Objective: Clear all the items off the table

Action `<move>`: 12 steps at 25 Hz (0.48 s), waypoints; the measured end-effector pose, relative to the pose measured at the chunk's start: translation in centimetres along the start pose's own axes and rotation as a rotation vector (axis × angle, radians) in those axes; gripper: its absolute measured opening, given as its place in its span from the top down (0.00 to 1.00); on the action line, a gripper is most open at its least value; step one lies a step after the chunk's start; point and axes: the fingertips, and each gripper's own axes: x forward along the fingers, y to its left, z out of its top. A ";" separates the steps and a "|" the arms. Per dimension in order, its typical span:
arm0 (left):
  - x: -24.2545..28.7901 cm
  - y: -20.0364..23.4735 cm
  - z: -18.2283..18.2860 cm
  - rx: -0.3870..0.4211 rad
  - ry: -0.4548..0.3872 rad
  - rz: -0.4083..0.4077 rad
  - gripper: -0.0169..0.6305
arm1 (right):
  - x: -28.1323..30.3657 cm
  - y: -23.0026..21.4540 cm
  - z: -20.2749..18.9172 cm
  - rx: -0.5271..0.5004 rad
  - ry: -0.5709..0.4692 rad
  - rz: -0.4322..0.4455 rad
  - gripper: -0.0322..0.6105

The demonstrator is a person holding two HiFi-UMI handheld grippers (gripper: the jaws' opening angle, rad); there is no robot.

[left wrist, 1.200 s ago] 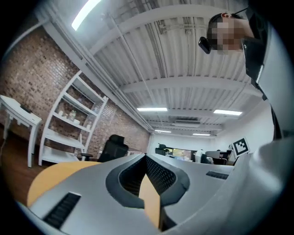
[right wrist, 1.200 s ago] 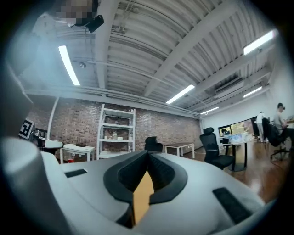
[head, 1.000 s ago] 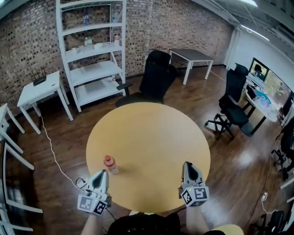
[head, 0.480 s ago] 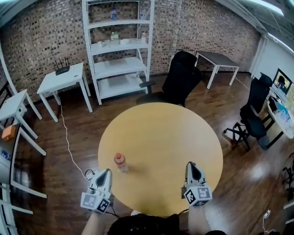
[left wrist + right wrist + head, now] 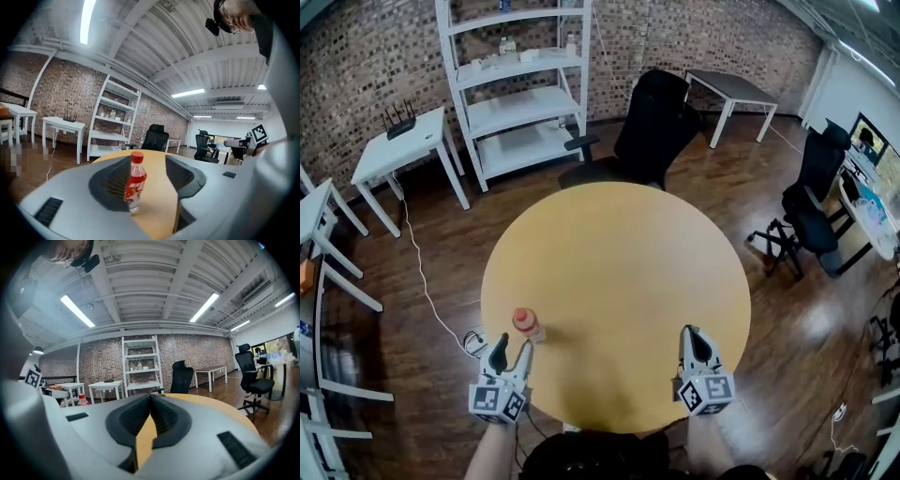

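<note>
A round desk with a yellow-tan wooden top (image 5: 619,281) stands on a dark wooden floor (image 5: 422,244). The only thing on it is a small clear plastic bottle with a red cap and red label (image 5: 524,323). The bottle stands upright near the desk's front-left edge.

The left tongs (image 5: 512,343) sit at that edge, pointing at the bottle from just behind it. Their jaws are part-way apart and opening. In the left gripper view the bottle (image 5: 134,180) stands framed in the gap of the left tongs (image 5: 147,178), closer to the left jaw. Neither pad presses on it, and it rests on its own base on the desk.

The right tongs (image 5: 689,332) hover over the front-right part of the desk, well apart from the bottle. In the right gripper view the right tongs (image 5: 151,397) have their jaws closed tip to tip, with nothing between them. Only the desk top (image 5: 211,404) shows ahead, and the bottle's red cap (image 5: 83,401) peeks out far to the left.

Behind the desk are a black office chair (image 5: 652,127), a tall white shelving unit (image 5: 520,89) against the brick wall, and a small white side table (image 5: 398,150). A white cable (image 5: 417,281) trails across the floor to the desk's left.
</note>
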 end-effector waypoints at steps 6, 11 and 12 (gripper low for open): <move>3.0 0.8 -3.3 0.024 0.082 0.020 0.43 | 0.9 0.6 -2.9 -0.003 0.099 0.018 0.94; 5.2 2.3 -5.6 0.040 0.114 0.014 0.32 | 1.4 2.1 -5.7 -0.006 0.182 0.028 0.94; 5.8 2.6 -6.0 0.041 0.117 -0.003 0.30 | 1.6 2.2 -6.2 -0.007 0.199 0.024 0.94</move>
